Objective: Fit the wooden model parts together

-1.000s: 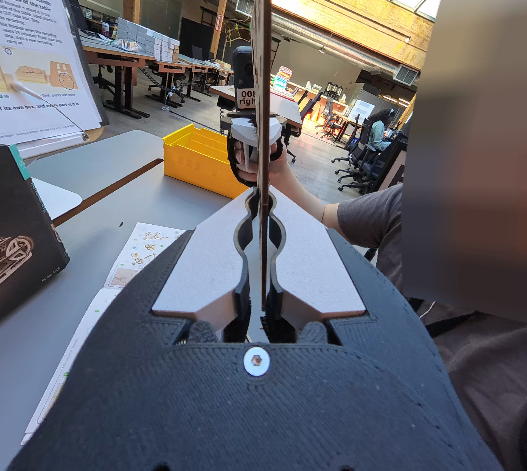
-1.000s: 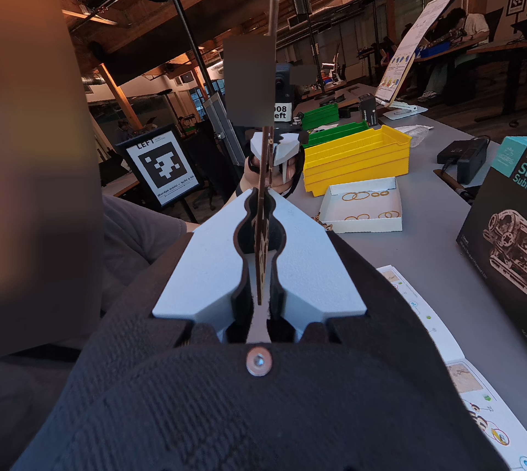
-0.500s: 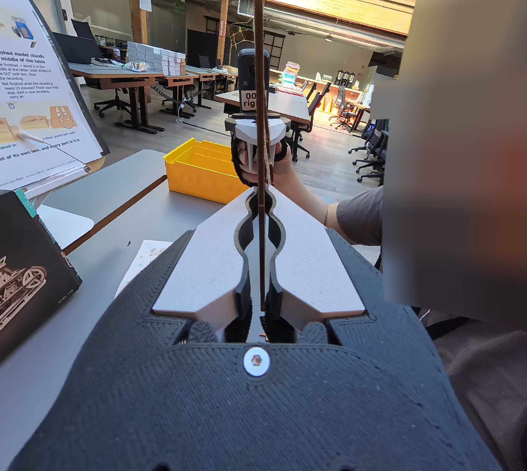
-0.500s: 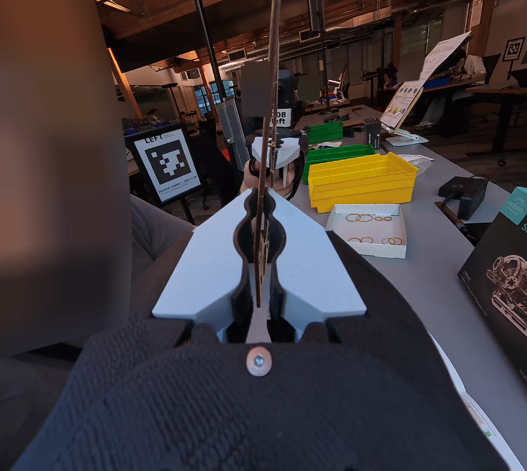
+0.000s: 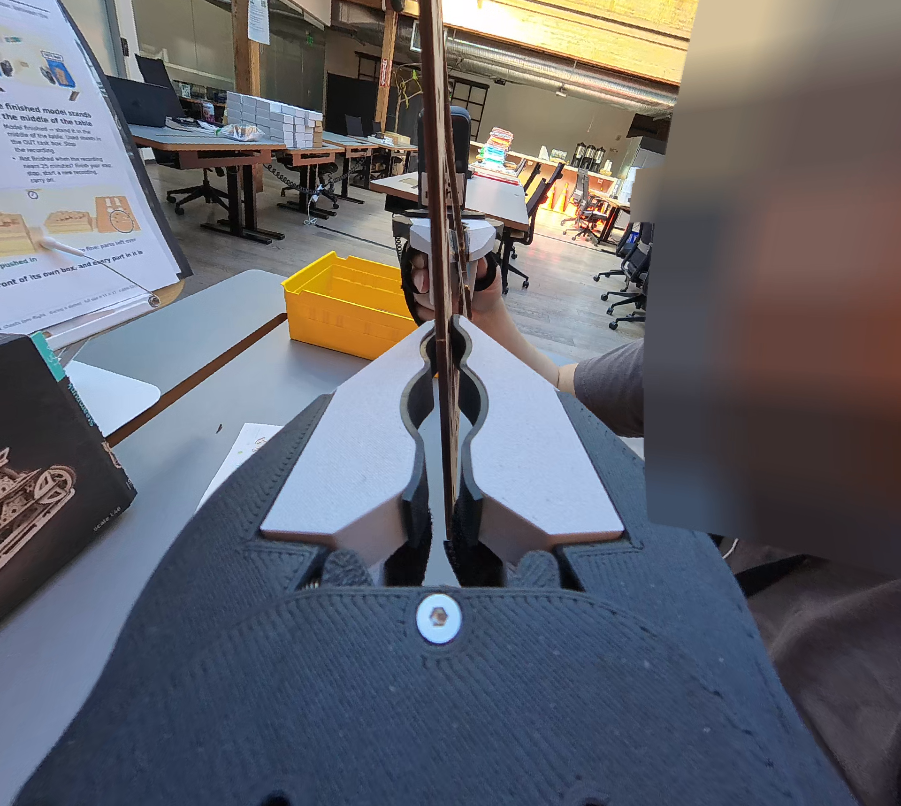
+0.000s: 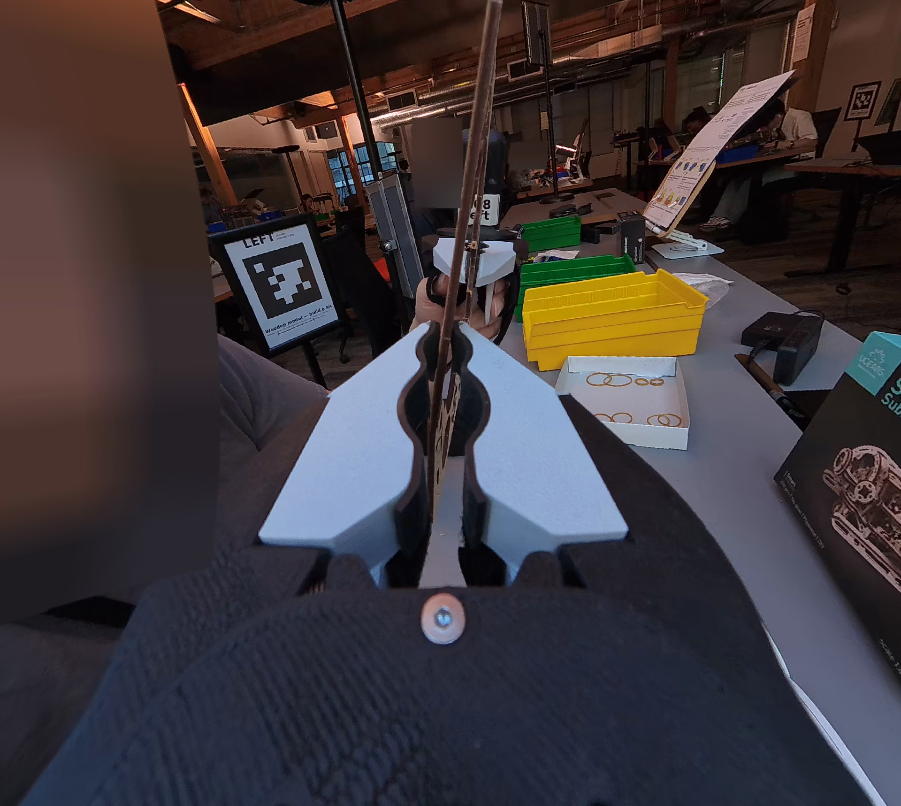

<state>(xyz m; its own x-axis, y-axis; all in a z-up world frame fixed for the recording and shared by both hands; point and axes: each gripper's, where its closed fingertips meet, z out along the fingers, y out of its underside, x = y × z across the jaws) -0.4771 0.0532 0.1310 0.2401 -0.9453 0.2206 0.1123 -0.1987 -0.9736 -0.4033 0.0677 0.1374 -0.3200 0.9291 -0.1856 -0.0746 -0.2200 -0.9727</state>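
Note:
My left gripper (image 5: 441, 330) is shut on a thin wooden sheet (image 5: 435, 178), seen edge-on and standing up out of the fingers. My right gripper (image 6: 446, 330) is shut on a thin wooden sheet with cut-out parts (image 6: 441, 434), also edge-on and leaning slightly right at the top. The grippers face each other above the grey table (image 5: 234, 373). The right gripper shows in the left wrist view (image 5: 451, 241), and the left gripper shows in the right wrist view (image 6: 475, 263). The sheets run close side by side between them. I cannot tell whether they touch.
A yellow bin (image 5: 348, 302), a black model box (image 5: 44, 456) and an instruction board on a stand (image 5: 63, 178) sit on the left. The right wrist view shows yellow bins (image 6: 609, 319), green bins (image 6: 575, 268), a white tray of rubber bands (image 6: 629, 399), a black adapter (image 6: 790, 339) and a booklet (image 6: 819, 695). There is about 9 cm between the tips of the two grippers.
Both grippers stay shut on their sheets. The sheets have tilted a little, so their edges now lean instead of standing straight. Both views have swung slightly.

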